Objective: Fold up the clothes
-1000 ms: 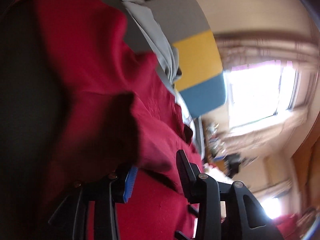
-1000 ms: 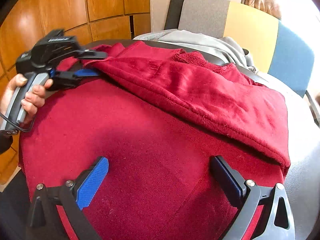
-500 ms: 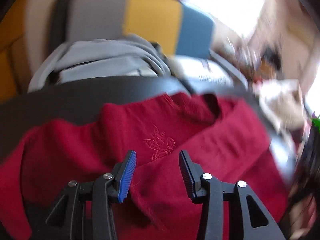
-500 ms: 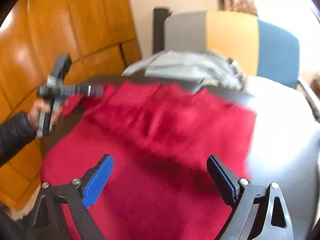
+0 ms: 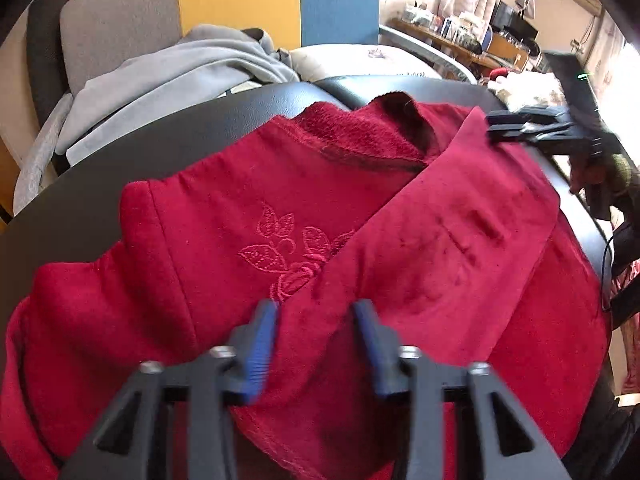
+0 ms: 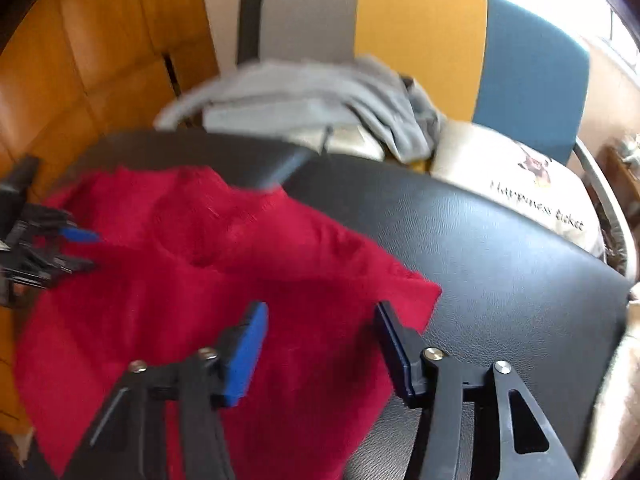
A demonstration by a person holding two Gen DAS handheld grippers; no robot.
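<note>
Red top [image 5: 248,216] half-folded on table [image 5: 120,160]; both grippers [image 5: 316,344] [image 6: 320,340] released, so pinch one layer's edge squarely.

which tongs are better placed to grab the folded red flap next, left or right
Probably left. The left tongs are open, straddling the edge of the flap on the red garment. The right tongs, also open, sit near its outer corner by bare black table.

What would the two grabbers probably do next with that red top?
Probably lower the open left gripper onto the folded-over flap of the red embroidered fleece top and pinch it. Its fingers straddle that edge, the garment lies half folded on the black padded table, and the right gripper hovers open.
</note>
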